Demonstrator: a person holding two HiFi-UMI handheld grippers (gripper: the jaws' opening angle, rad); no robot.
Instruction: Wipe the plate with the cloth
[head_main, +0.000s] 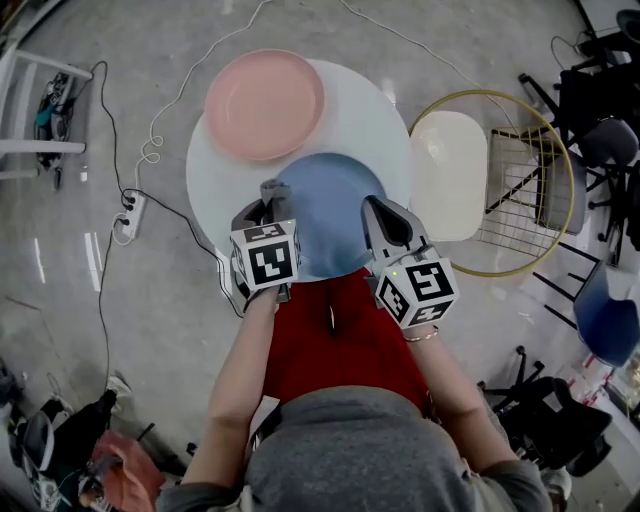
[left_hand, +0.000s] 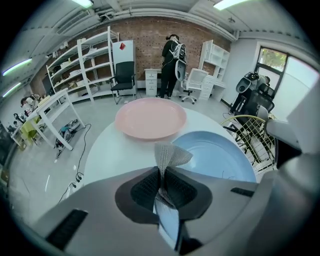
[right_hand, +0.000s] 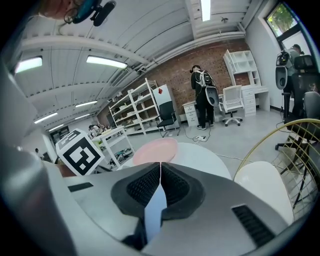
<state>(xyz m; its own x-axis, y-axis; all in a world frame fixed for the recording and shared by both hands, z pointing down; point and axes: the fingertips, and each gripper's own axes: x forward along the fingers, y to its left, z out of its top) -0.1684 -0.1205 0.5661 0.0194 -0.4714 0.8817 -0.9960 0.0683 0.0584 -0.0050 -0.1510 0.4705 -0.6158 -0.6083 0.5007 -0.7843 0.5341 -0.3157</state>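
A blue plate lies on the near side of a round white table. My left gripper is shut on a grey cloth at the plate's left rim. In the left gripper view the cloth sticks up out of the closed jaws, with the blue plate just beyond to the right. At the plate's right rim my right gripper is shut on the rim. The right gripper view shows a thin blue strip of plate clamped between the closed jaws.
A pink plate sits at the table's far left and shows as the pink plate ahead. A white-seated chair with a gold wire frame stands right of the table. A power strip and cables lie on the floor at left. A person stands far off.
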